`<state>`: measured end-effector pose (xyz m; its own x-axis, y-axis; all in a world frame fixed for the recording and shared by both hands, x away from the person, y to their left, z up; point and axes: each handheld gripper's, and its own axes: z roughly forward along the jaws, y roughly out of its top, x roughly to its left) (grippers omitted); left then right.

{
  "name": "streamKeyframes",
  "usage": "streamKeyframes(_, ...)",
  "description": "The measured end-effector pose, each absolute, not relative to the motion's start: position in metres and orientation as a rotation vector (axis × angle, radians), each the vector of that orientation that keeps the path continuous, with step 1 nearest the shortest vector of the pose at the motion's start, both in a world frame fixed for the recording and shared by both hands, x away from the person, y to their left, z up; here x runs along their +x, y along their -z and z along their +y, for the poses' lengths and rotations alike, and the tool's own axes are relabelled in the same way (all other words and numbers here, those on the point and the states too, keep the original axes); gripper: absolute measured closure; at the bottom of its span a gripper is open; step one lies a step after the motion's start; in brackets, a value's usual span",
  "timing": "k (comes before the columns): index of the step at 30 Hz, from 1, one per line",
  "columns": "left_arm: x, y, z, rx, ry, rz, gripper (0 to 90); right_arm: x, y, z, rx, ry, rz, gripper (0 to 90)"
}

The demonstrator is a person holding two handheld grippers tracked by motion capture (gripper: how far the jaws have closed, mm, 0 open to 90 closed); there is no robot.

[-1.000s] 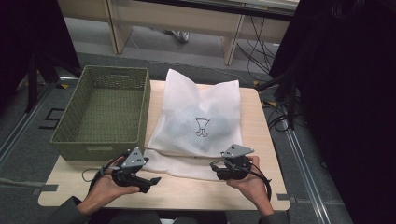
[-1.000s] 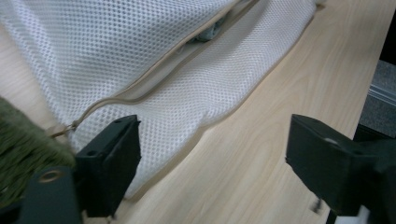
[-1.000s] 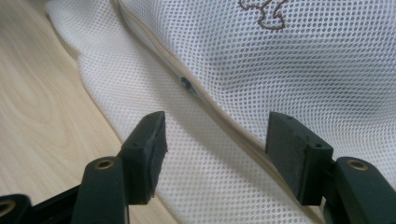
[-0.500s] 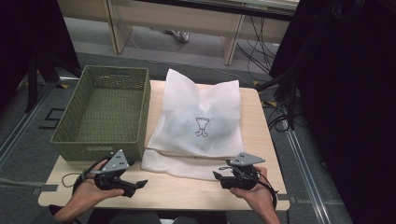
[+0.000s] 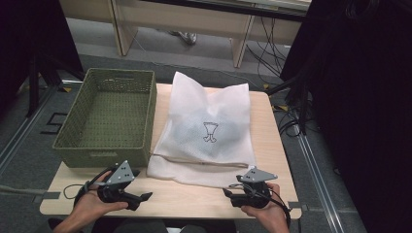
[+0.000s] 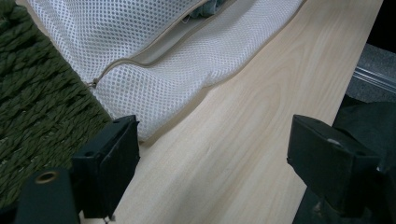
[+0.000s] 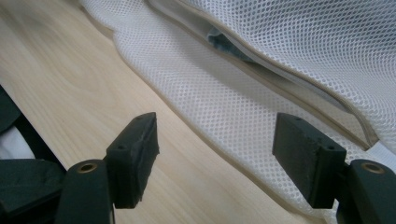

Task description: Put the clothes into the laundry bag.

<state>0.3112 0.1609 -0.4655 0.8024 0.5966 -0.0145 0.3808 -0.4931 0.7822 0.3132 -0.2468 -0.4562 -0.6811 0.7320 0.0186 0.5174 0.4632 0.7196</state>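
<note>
Pale wooden table [image 5: 194, 199] over grey floor, desk legs behind. White mesh bag [image 5: 206, 131] at mid-table beside green basket [image 5: 109, 119], contents hidden. Left gripper [image 5: 143, 196] and right gripper [image 5: 227, 193] near front edge, both spread wide, empty.

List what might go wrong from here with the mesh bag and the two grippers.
1. The zipper of the mesh bag gapes, with cloth showing inside; lifting by the far edge may spill it.
2. The left gripper sits beside the green basket; reaching in, a jaw could snag its weave.
3. The right gripper stands open over thin mesh; it might pinch one layer only.
</note>
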Motion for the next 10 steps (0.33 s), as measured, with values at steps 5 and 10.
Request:
streamKeyframes(5,0.3116,0.4648,0.1605,2.154,-0.323,0.721,16.3,0.3145,0.4578,-0.2476,1.040,-1.036,2.427,31.9)
streamKeyframes(10,0.3121,0.4665,0.1598,2.156,-0.325,0.722,16.3,0.3134,0.4576,-0.2477,1.054,-1.022,2.410,31.8)
